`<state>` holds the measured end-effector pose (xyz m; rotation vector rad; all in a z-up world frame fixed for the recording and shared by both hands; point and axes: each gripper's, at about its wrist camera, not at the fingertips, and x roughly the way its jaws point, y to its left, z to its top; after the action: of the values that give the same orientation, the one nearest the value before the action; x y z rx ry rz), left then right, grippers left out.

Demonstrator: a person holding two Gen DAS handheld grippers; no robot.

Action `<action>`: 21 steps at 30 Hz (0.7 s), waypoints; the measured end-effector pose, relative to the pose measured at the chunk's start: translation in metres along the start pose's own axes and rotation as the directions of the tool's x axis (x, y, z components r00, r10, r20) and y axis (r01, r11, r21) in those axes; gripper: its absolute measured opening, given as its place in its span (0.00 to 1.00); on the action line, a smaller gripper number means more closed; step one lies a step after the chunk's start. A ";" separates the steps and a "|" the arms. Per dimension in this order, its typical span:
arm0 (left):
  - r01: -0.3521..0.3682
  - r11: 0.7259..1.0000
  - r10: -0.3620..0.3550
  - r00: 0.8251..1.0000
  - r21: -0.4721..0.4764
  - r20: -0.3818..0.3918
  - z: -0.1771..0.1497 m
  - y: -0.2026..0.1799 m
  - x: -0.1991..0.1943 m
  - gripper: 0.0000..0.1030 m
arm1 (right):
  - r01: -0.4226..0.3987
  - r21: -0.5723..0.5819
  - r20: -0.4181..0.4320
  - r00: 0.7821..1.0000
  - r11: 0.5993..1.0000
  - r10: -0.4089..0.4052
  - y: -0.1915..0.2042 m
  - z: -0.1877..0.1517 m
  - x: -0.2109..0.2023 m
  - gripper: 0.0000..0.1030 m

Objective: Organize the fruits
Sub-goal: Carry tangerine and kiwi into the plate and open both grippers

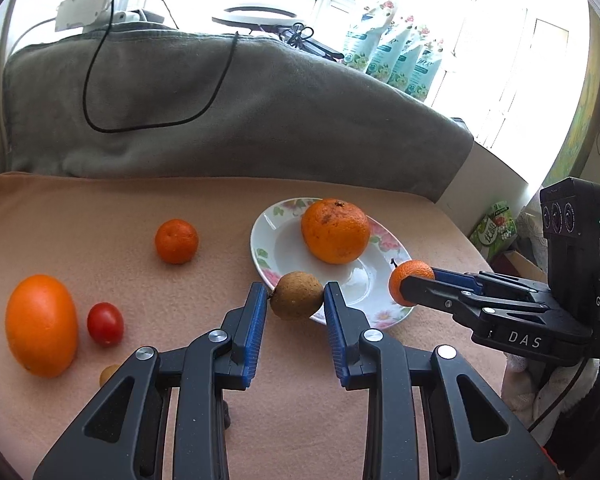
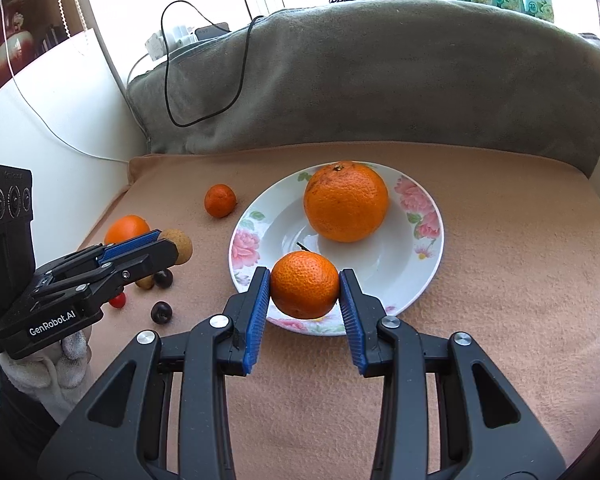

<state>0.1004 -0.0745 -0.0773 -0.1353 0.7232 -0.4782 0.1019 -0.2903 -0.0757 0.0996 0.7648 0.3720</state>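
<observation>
Pinching a small brown fruit [image 1: 297, 295] between its blue ribbed pads, the left gripper [image 1: 296, 300] holds it at the near left edge of the flowered plate [image 1: 268, 256]. That fruit is round, dull tan and rough-skinned, with a short stem stub at one side. The right gripper [image 2: 305, 286] is likewise clamped on a fruit, a small mandarin [image 2: 305, 284], bright orange with a pebbled, dimpled peel and a thin dark stem sticking up from its top. From the right wrist view it hangs over the near part of the plate, above the rim.

On the plate, towards its far side, sits a large orange [image 2: 346, 201], paler and speckled with brown marks near its stem end. The plate itself is white with pink roses and green leaves round its border, and its centre is bare and glossy.

Left of the plate, on the peach-coloured cloth [image 1: 140, 208], another small mandarin [image 1: 176, 241] lies alone. Further left a smooth, oval, deep orange fruit [image 1: 41, 325] rests beside a red cherry tomato [image 1: 105, 323], the two just apart. A yellowish small fruit [image 1: 109, 374] peeps out beside the left gripper's arm. The right wrist view also shows two dark round fruits [image 2: 161, 312] on the cloth near the left gripper, which is borne by a hand in a white glove [image 2: 66, 354].

Behind the cloth rises a grey cushion [image 1: 220, 120] with a black cable [image 1: 100, 80] looped across it.
</observation>
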 end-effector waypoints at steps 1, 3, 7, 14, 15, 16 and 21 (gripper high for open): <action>0.000 1.000 0.000 1.000 0.003 -0.003 0.002 -0.001 0.003 0.27 | 0.004 0.000 -0.001 1.000 1.000 -0.004 -0.002 0.000 0.001 0.36; -0.002 1.000 0.002 1.000 0.006 -0.010 0.003 -0.003 0.009 0.27 | 0.012 0.003 -0.002 1.000 1.000 -0.012 -0.006 0.000 0.002 0.36; -0.006 1.000 0.006 0.999 0.010 -0.034 0.004 -0.006 0.021 0.27 | 0.024 0.008 -0.008 1.000 1.000 -0.024 -0.013 0.001 0.005 0.36; -0.010 1.000 0.011 0.999 0.012 -0.049 0.006 -0.010 0.031 0.27 | 0.033 0.022 -0.019 0.999 0.999 -0.033 -0.022 -0.001 0.010 0.36; -0.012 1.000 0.013 0.999 0.015 -0.050 0.006 -0.010 0.031 0.27 | 0.033 0.021 -0.020 0.999 0.999 -0.033 -0.023 -0.001 0.011 0.36; -0.013 1.000 0.014 0.999 0.016 -0.051 0.006 -0.010 0.032 0.27 | 0.035 0.020 -0.020 0.999 0.999 -0.035 -0.023 -0.001 0.011 0.36; -0.013 1.000 0.014 0.998 0.020 -0.058 0.007 -0.012 0.035 0.27 | 0.041 0.020 -0.020 0.999 0.999 -0.041 -0.025 -0.001 0.012 0.36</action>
<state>0.1232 -0.1017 -0.0904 -0.0985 0.7761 -0.4774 0.1166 -0.3086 -0.0901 0.0992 0.7892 0.3265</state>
